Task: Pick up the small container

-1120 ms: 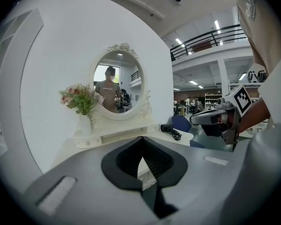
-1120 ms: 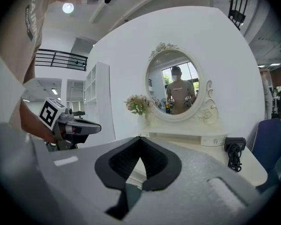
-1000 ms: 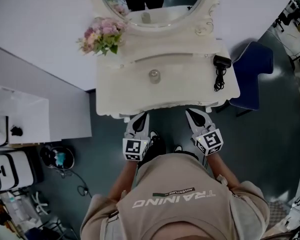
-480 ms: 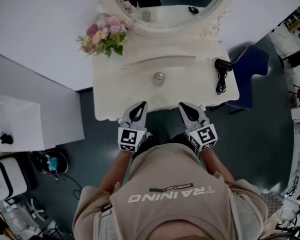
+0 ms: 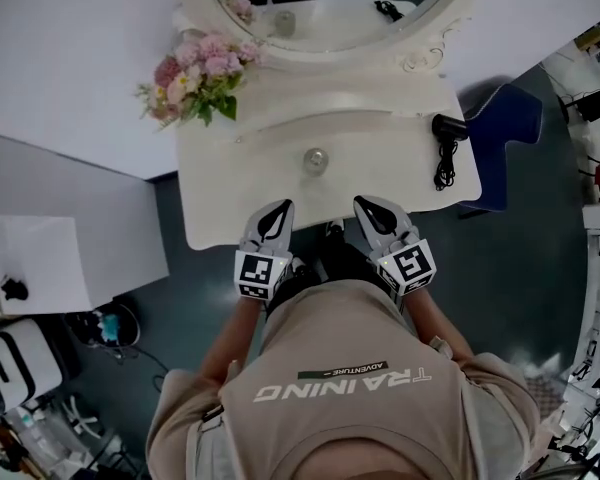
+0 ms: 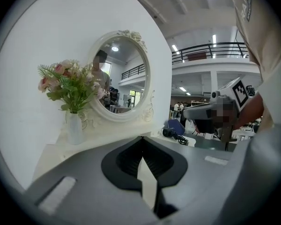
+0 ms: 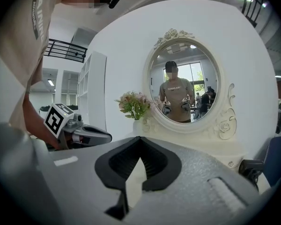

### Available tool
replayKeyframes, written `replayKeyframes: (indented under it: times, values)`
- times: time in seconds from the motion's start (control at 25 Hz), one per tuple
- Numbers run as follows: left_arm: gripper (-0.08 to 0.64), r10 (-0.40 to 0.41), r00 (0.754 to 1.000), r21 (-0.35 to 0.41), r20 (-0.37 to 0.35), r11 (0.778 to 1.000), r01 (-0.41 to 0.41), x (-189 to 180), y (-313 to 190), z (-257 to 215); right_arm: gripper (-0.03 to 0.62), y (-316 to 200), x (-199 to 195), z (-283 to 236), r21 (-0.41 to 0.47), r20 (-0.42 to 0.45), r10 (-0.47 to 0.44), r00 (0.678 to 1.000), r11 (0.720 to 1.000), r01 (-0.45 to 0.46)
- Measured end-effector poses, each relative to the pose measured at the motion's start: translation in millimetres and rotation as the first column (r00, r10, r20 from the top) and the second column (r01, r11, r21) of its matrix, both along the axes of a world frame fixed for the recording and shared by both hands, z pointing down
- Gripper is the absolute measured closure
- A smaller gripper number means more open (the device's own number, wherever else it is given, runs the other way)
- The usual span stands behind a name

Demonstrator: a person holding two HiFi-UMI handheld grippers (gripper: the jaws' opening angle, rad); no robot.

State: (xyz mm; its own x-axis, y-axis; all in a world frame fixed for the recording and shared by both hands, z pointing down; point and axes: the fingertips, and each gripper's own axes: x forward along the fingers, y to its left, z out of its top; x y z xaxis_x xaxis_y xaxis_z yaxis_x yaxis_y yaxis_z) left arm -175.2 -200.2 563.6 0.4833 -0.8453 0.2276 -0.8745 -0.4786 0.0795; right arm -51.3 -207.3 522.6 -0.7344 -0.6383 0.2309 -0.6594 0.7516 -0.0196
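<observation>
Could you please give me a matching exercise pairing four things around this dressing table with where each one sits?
Things: 1 flowers; 2 small container; 3 hair dryer; 4 blue chair.
Places, head view: A on the floor past the dressing table's right end; B tabletop's right edge; C tabletop's left rear; D middle of the tabletop.
Pairs: 1-C; 2-D; 3-B; 4-A.

Beige T-shirt (image 5: 340, 388); grey left hand-held gripper (image 5: 278, 209), right hand-held gripper (image 5: 367, 202)
</observation>
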Motion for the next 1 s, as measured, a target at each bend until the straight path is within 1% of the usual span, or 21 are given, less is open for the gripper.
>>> replayKeyframes:
  times: [0.08, 0.16, 0.24, 0.36, 0.56, 0.64, 0.84, 1.0]
  values:
    - [0.543, 0.013, 1.000, 0.010, 0.005, 1.000, -0.013, 5.5, -12.2, -6.9, 0.589, -13.8, 1.3, 5.9, 0.010, -0.016, -0.014, 1.000, 1.000, 0.014]
    - [0.543, 0.007, 1.000, -0.002, 0.031, 1.000, -0.007, 7.2, -24.4, -11.6, 0.589, -27.0, -1.6, 12.5, 0.014, -0.025, -0.043, 0.999, 0.999, 0.044]
    - [0.543, -0.004, 0.999, -0.013, 0.049, 1.000, 0.004, 9.4, -39.5, -16.4, 0.589, -44.3, -3.8, 13.5, 0.012, -0.006, -0.076, 0.997, 0.997, 0.076]
    - [0.543, -0.025, 0.997, -0.001, 0.077, 1.000, 0.025, 11.5, -64.8, -20.8, 0.589, -79.0, -4.6, 11.7, 0.025, 0.015, -0.109, 0.994, 0.994, 0.109]
    - [0.543, -0.061, 0.992, -0.032, 0.110, 0.997, 0.064, 16.2, -93.5, -14.1, 0.589, -119.9, -9.4, 1.9, 0.056, 0.062, -0.171, 0.983, 0.984, 0.167]
    - [0.543, -0.082, 0.989, -0.034, 0.122, 0.996, 0.086, 17.7, -102.4, -11.9, 0.589, -128.0, -9.3, 3.5, 0.053, 0.069, -0.198, 0.978, 0.979, 0.195]
    - [0.543, -0.121, 0.985, -0.043, 0.124, 0.991, 0.127, 19.5, -125.7, -11.5, 0.589, -142.6, -10.6, 17.4, 0.009, 0.095, -0.238, 0.967, 0.971, 0.238]
    - [0.543, -0.110, 0.985, -0.071, 0.135, 0.990, 0.121, 18.1, -135.4, 0.5, 0.589, -149.4, -21.9, 18.2, 0.005, 0.106, -0.264, 0.959, 0.964, 0.265]
